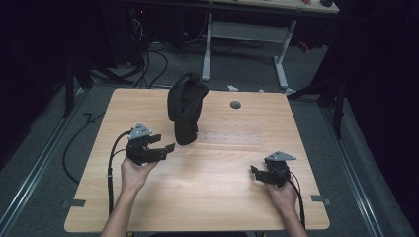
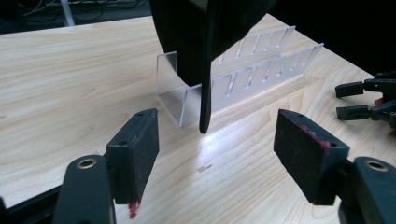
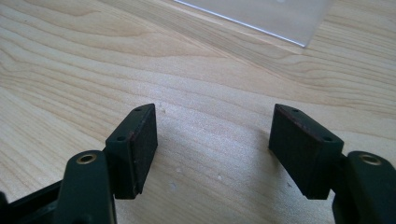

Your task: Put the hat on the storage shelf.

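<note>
At the light wooden table (image 1: 207, 192), I hold my left gripper (image 1: 168, 146) just short of a black bag-like object (image 1: 185, 106) that stands upright in the near end of a clear plastic slotted rack (image 1: 230, 138). The rack lies flat near the middle of the tabletop, running away to the right of the black object. In the left gripper view, the black object (image 2: 205, 32) rises out of the rack's end slot (image 2: 180, 105), and a thin black edge or strap of it hangs down to the table in front of the rack, roughly midway between my two pads (image 2: 140, 154). The jaws stand wide apart with bare wood between them; the pads touch nothing, and I have hold of nothing on this side.

My right gripper (image 1: 258, 173) rests low over the table at the near right, well apart from the black object and the rack. In the right gripper view, its pads (image 3: 140, 144) stand open over bare wood grain, gripping nothing, and a corner of the clear rack (image 3: 280, 18) shows at the top edge. From the left gripper view, the right gripper (image 2: 369, 100) shows at the far right, jaws parted. A small dark round grommet (image 1: 235, 104) sits in the tabletop beyond the rack.
</note>
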Motion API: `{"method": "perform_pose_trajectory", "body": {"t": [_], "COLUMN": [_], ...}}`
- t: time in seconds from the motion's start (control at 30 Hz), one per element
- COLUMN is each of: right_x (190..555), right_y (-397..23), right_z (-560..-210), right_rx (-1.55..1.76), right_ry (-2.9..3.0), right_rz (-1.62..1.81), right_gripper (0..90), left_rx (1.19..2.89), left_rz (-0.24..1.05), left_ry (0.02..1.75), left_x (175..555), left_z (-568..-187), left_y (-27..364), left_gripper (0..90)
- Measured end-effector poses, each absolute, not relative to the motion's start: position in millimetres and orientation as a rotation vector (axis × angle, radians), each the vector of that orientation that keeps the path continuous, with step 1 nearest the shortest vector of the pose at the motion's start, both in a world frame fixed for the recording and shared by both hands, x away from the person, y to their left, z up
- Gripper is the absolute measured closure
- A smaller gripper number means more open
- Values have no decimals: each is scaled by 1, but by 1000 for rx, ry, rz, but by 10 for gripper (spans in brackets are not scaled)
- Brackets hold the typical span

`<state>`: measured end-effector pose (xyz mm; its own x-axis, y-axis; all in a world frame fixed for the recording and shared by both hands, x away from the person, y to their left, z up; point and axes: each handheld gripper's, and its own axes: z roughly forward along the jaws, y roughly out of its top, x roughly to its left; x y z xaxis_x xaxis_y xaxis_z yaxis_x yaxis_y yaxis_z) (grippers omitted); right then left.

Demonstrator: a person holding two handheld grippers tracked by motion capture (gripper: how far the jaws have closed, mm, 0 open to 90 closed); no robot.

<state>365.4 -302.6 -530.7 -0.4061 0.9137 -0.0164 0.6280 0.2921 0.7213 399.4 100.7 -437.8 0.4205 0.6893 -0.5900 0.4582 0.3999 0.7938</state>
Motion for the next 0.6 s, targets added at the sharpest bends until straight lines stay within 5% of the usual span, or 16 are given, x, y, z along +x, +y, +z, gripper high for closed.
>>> {"method": "perform_pose_trajectory", "body": {"t": [0.6], "right_x": [366], "right_y": [-302], "right_z": [-531], "right_rx": [1381], "right_ry": [2134], "right_rz": [896], "right_gripper": [326], "left_rx": [1198], "left_rz": [218], "left_ry": [1250], "left_x": [375], "left_z": [-466], "left_y": [121], "left_gripper": [314]}}
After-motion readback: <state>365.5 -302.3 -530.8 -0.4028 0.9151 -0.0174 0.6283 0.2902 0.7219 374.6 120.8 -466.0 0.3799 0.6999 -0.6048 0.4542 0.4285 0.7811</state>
